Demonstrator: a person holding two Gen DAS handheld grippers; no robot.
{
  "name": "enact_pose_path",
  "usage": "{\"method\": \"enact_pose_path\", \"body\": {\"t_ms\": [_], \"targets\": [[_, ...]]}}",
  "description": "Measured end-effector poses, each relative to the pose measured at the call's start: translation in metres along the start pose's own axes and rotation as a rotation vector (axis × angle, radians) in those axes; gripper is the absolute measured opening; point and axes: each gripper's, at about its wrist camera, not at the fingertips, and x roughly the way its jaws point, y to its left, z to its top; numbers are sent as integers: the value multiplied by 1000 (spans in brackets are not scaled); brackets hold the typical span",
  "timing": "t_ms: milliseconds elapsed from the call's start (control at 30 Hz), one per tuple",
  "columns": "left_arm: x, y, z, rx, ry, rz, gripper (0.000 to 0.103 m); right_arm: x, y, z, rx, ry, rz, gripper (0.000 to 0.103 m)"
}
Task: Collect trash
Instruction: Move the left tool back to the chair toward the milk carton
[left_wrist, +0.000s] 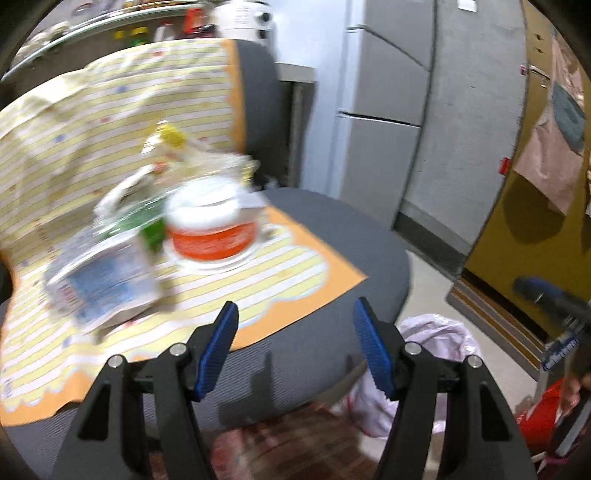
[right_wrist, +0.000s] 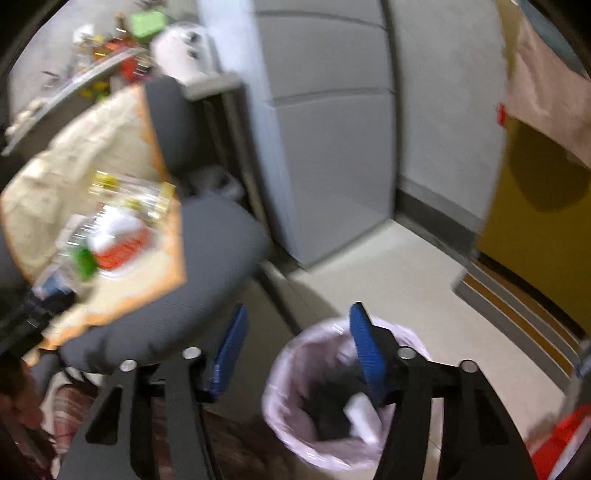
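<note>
Orange-and-white cup (left_wrist: 212, 221), yellow-striped cloth (left_wrist: 110, 110)

Chair: I see a gray chair (left_wrist: 332, 236) under a striped yellow cloth (left_wrist: 110, 110).
Cabinet: gray cabinet (right_wrist: 332, 147) behind it.
Door: yellow door (right_wrist: 535, 240), right.

Left gripper (left_wrist: 295, 349) hangs with blue pads spread wide, nothing between them. Right gripper (right_wrist: 297, 354) too: jaws apart, empty, pointing forward and down, both views blurred.
</note>
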Motion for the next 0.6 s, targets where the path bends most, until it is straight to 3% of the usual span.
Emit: {"method": "enact_pose_path", "body": {"t_ms": [100,367,600], "targets": [[-12,27,-12,-50,11,47,63,-3,30,5,-66,-19,83,48],[-40,105,-31,-187,16,185,63,17,101,12,-201,45,257,50],[-41,150,-26,-241,7,252,63,30,152,20,-304,49,340,50]]}}
